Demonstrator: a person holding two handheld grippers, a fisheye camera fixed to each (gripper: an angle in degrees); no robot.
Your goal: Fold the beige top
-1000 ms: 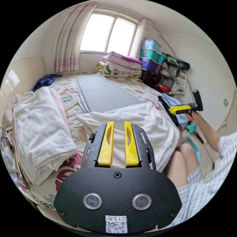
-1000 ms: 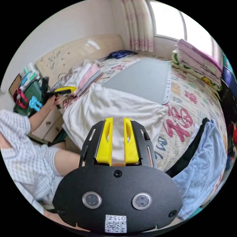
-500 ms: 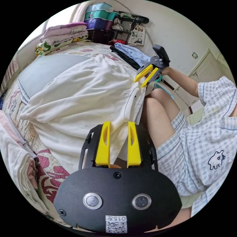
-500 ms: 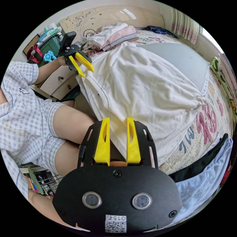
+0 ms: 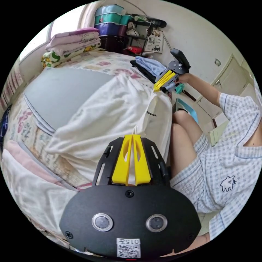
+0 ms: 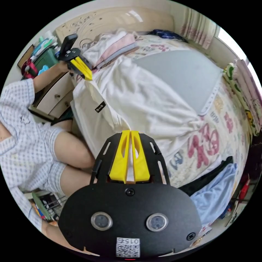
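Grippers are both pinching the beige top (image 5: pixel 109 114) along its hem at the near edge of the bed (image 6: pixel 218 128), right where your knees are meeting the mattress. Your left gripper (image 5: pixel 133 137) is pressing its yellow jaws together on a gathered corner of the cloth, and your right gripper (image 6: pixel 130 133) is doing the same on another corner. In the left gripper view you are seeing the right gripper (image 5: pixel 159 83) from the side, jaws closed on the fabric near the foot-side corner of the bed; in the right gripper view the left gripper (image 6: pixel 86 75) is clamping the cloth beside the stack of folded clothes (image 6: pixel 114 49). The top is lying bunched and wrinkled across the near part of the bed, its far end overlapping the near edge of the gray mat (image 5: pixel 65 90), and the stretch of hem between your grippers is hanging over the edge of the bed against your legs. A small dark label (image 6: pixel 100 107) is showing on the turned-over edge. A light blue garment (image 6: pixel 215 191) and a black one are lying at the bed's corner, apart from the top
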